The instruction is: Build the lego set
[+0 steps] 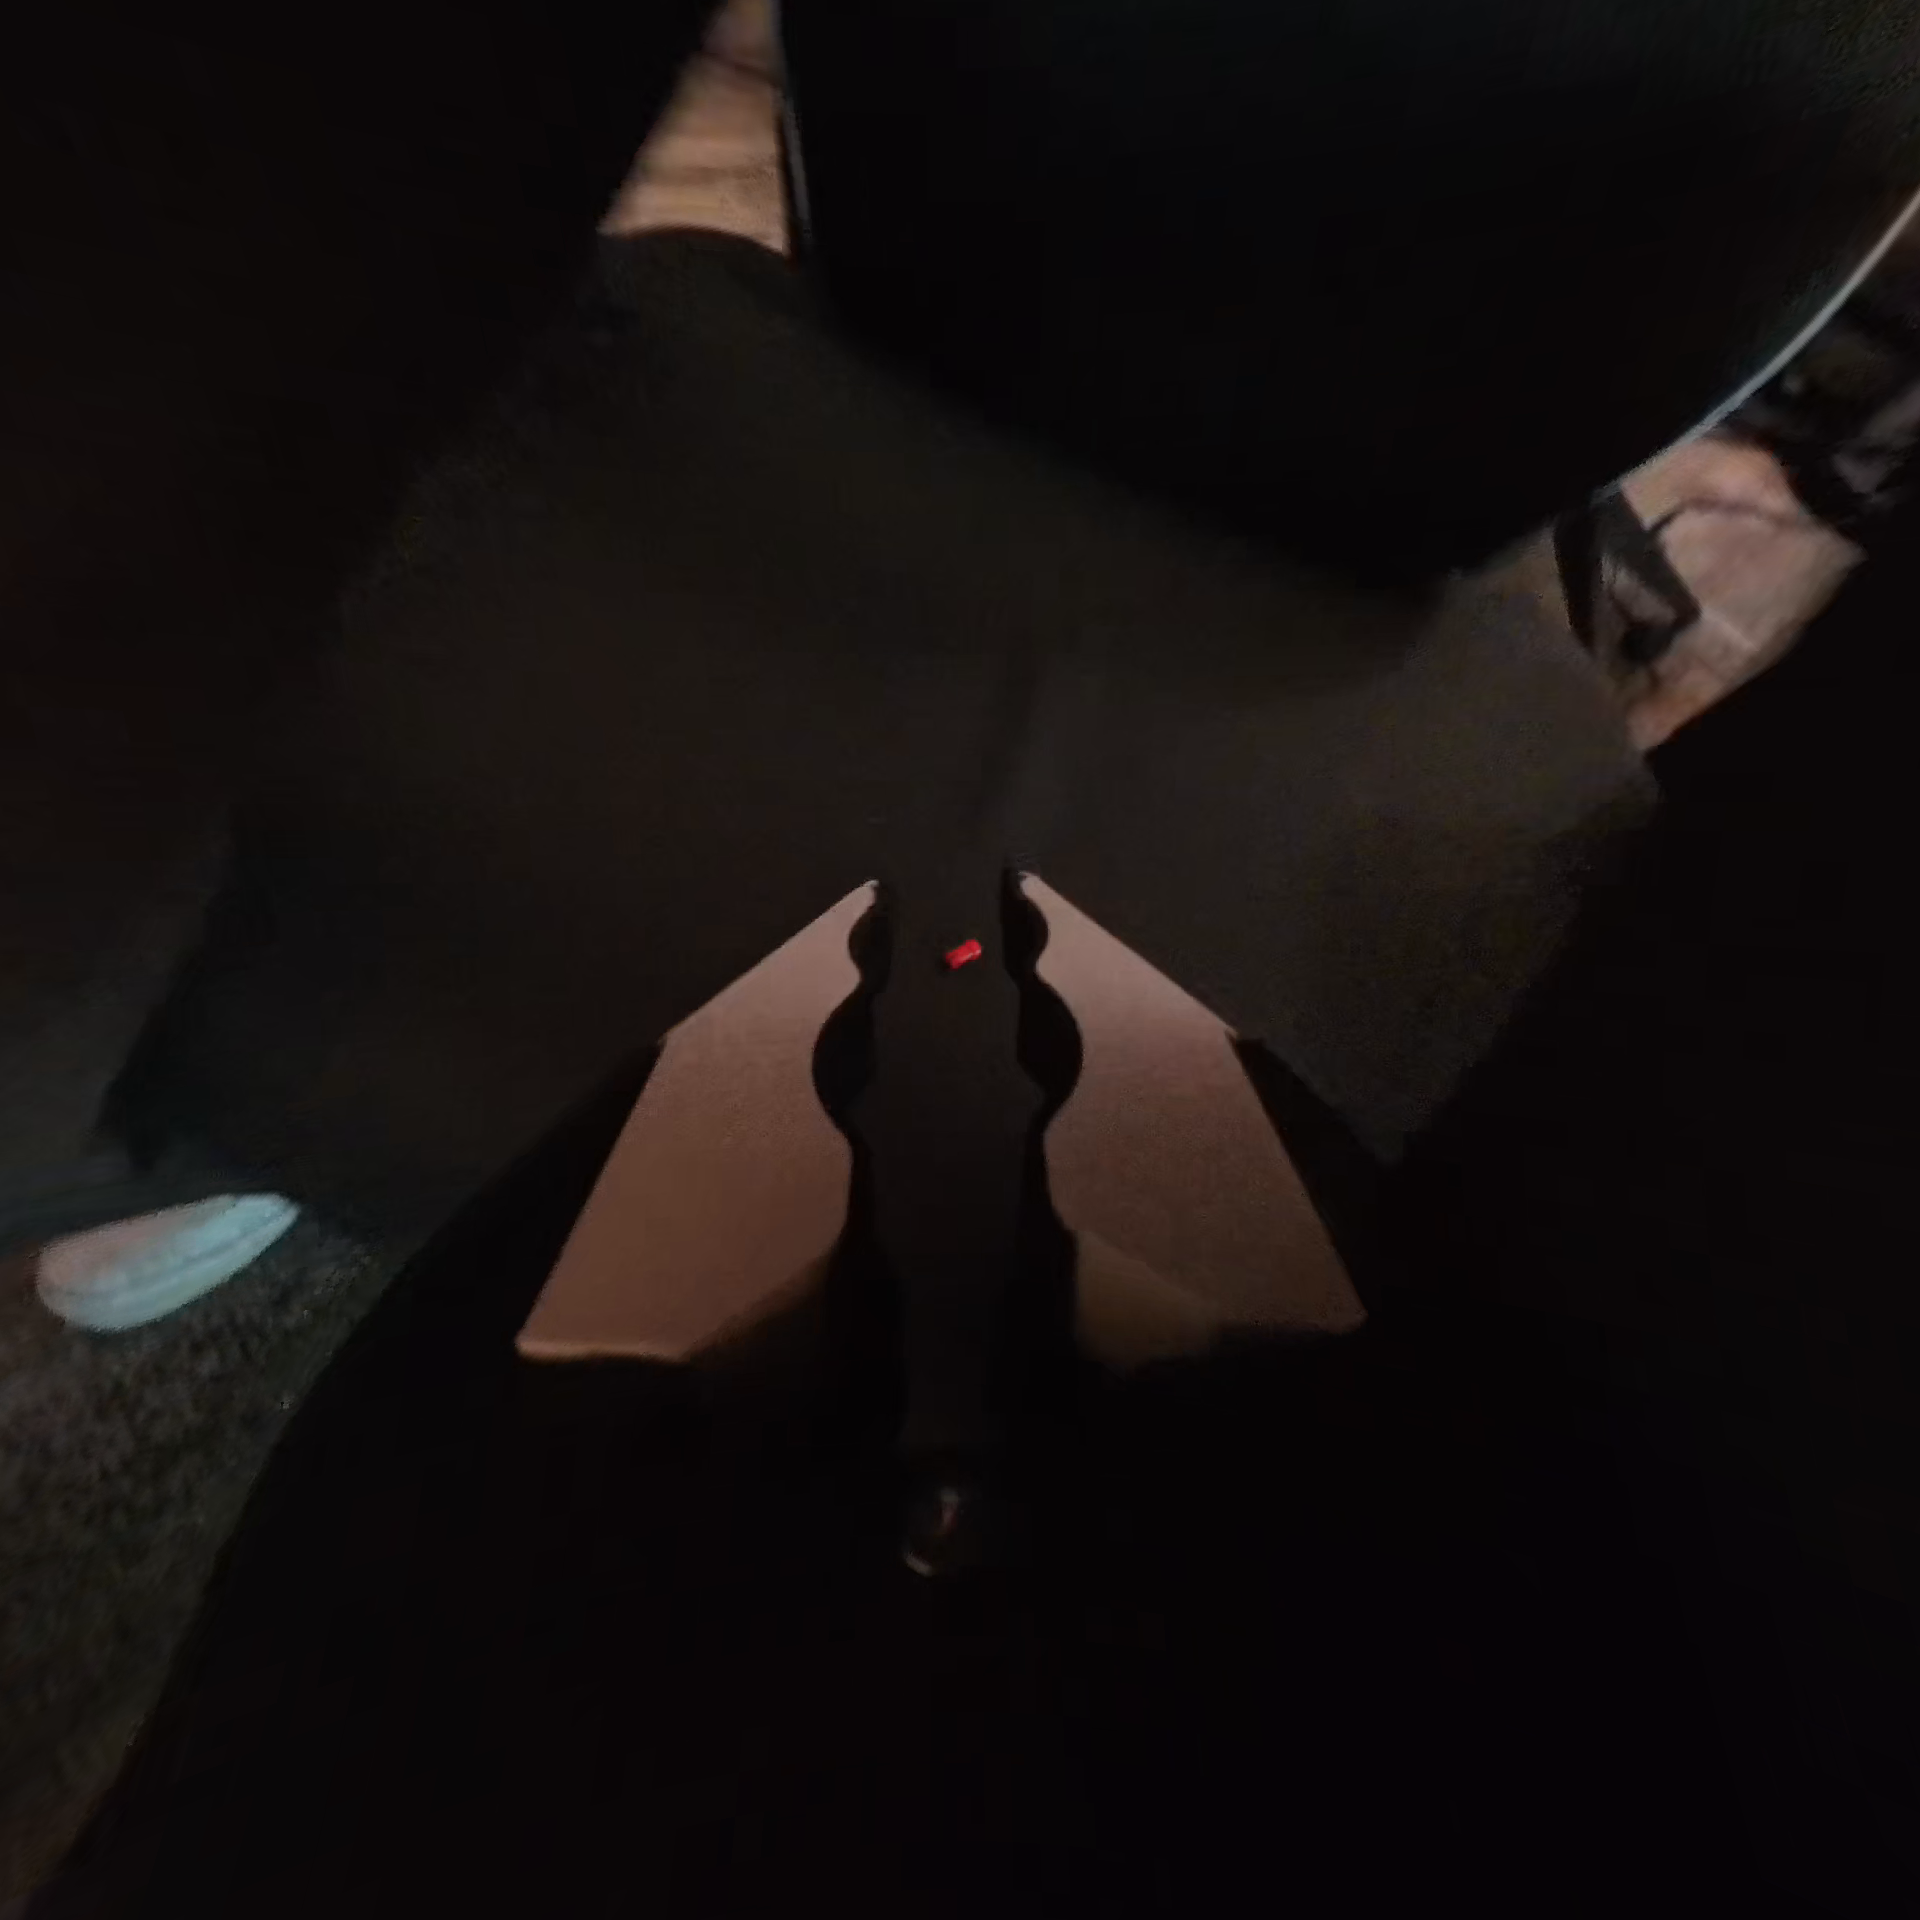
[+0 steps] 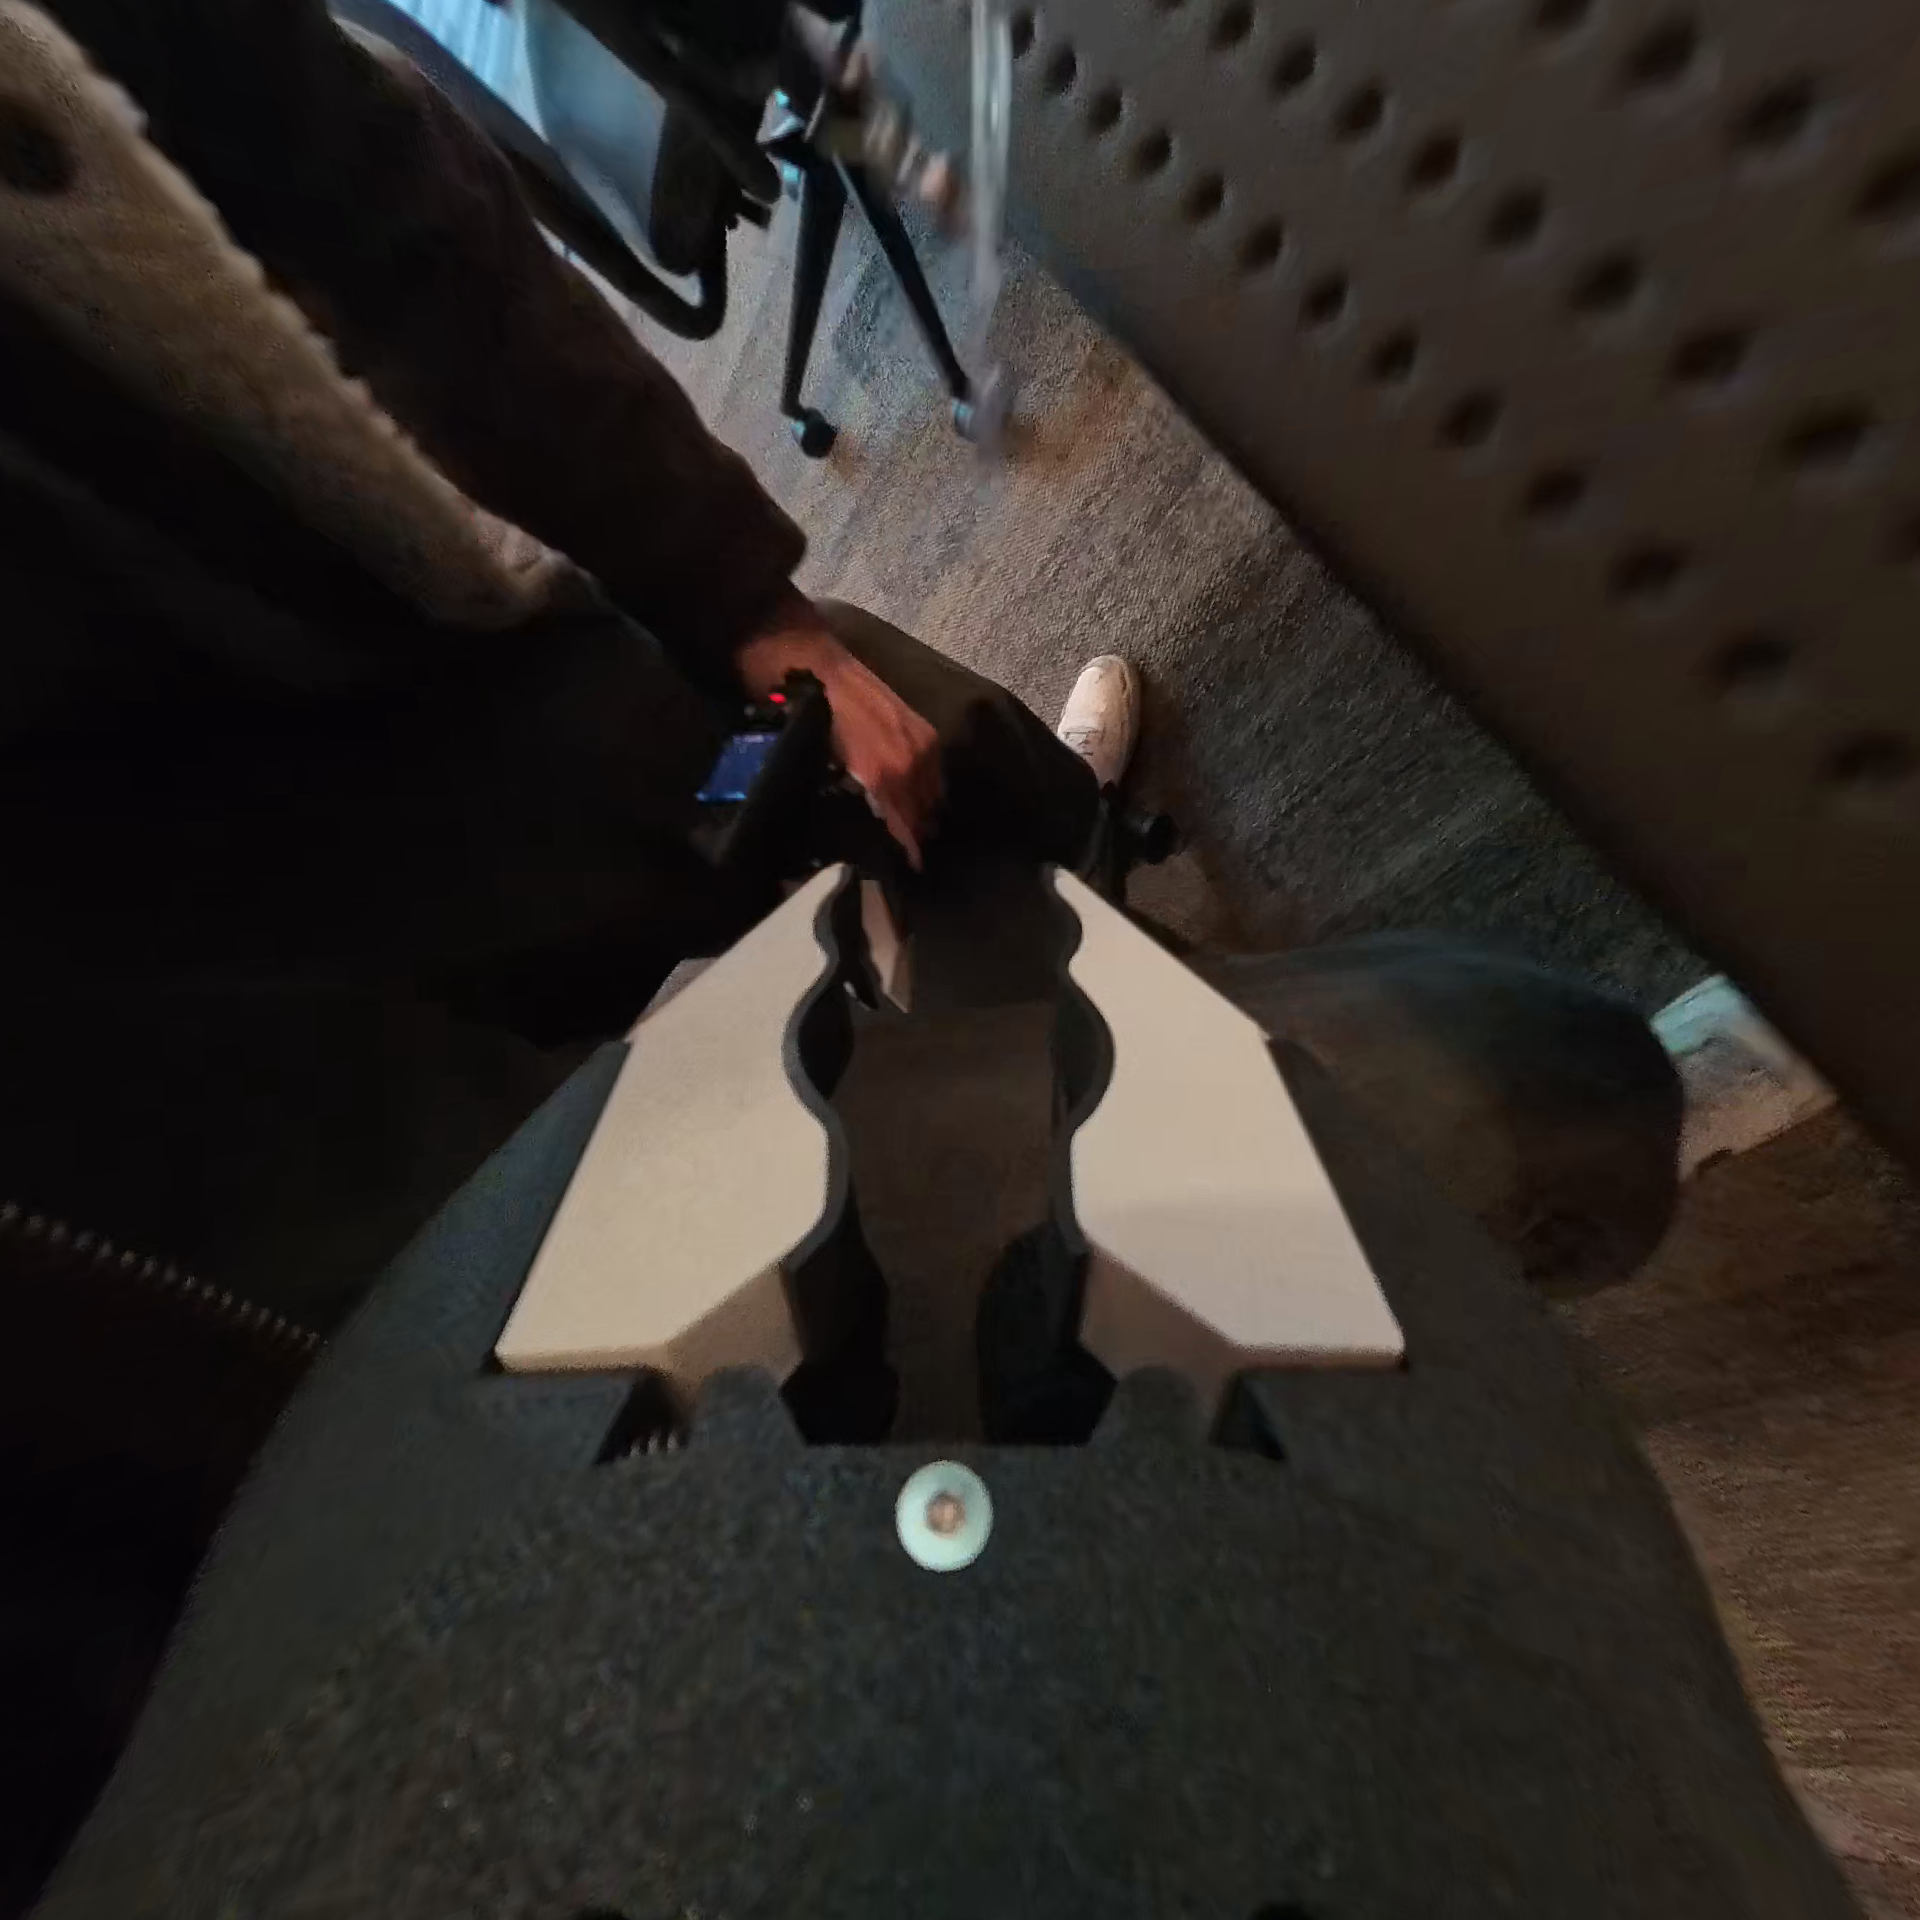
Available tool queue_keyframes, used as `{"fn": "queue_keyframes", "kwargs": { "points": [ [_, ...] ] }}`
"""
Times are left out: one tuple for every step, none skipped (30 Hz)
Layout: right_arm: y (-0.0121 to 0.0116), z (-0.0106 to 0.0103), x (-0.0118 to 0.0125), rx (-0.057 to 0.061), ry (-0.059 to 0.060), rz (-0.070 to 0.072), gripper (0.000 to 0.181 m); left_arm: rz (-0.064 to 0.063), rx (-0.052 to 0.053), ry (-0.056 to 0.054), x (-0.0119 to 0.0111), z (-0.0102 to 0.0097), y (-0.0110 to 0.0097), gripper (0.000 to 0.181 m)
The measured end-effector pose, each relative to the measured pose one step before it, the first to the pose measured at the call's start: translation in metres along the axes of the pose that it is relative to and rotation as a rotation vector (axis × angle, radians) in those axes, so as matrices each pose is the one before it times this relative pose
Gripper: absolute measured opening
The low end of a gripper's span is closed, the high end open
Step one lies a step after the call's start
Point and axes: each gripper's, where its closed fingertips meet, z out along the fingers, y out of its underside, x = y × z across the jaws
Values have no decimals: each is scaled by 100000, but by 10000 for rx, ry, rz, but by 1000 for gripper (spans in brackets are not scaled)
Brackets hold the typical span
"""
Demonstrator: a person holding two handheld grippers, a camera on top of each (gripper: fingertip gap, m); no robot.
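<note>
The left wrist view is very dark. My left gripper (image 1: 948,894) is open and points at dark cloth, a person's trouser leg (image 1: 727,644). A small red piece (image 1: 963,954) shows between its fingertips, touching neither; I cannot tell whether it is a brick lying on the cloth. My right gripper (image 2: 948,894) is open and empty, pointing down toward the floor. Ahead of it a hand (image 2: 883,748) holds the left gripper's black body (image 2: 779,774). No other bricks and no model show in either view.
Grey carpet (image 2: 1195,540) lies below. A white shoe (image 2: 1101,707) rests on it, and a shoe shows in the left wrist view (image 1: 166,1257). A grey perforated panel (image 2: 1558,364) fills the right. Chair legs with casters (image 2: 816,426) stand behind. A dark sleeve (image 2: 416,416) fills the left. Some 35 cm of space lies between my two pairs of fingers.
</note>
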Motion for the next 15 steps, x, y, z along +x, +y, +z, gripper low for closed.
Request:
{"fn": "queue_keyframes", "kwargs": {
  "points": [
    [810,-147,127,14,17,231,32,262,-46,189,225,1229,609,22],
    [766,-215,144,-24,55,135,32,38,61,113,68,935,389,26],
    [703,-245,155,-61,73,66,32,-144,93,122,43,689,262,29],
    [622,-246,212,-72,96,35,32,-153,8,160,141,551,295,29],
    [512,-229,206,-66,82,30,32,-76,-26,78,115,459,309,31],
    [368,-218,212,-36,75,29,32,53,-60,84,214,417,368,32],
    [222,-175,182,0,54,28,32,151,-184,-48,29,388,565,32],
    [101,-136,107,38,14,36,32,27,-156,-129,-144,307,535,32],
    [28,-67,27,49,-27,37,32,-172,-31,-45,-117,236,330,32],
    [31,-20,-44,20,-41,14,32,-211,-85,-105,-275,209,328,32],
    [73,10,-32,-23,-10,-33,32,-171,-88,-128,-349,195,270,33],
    [117,32,-31,-40,4,-67,32,-90,86,-20,-107,114,-70,32],
    [154,53,-48,-49,-9,-60,31,52,54,-16,-15,124,-101,32],
    [169,75,-61,-56,-35,-29,31,207,-61,-56,17,135,23,31],
    [199,87,-48,-68,-40,-11,31,225,-40,-96,6,108,29,30]
  ]
}}
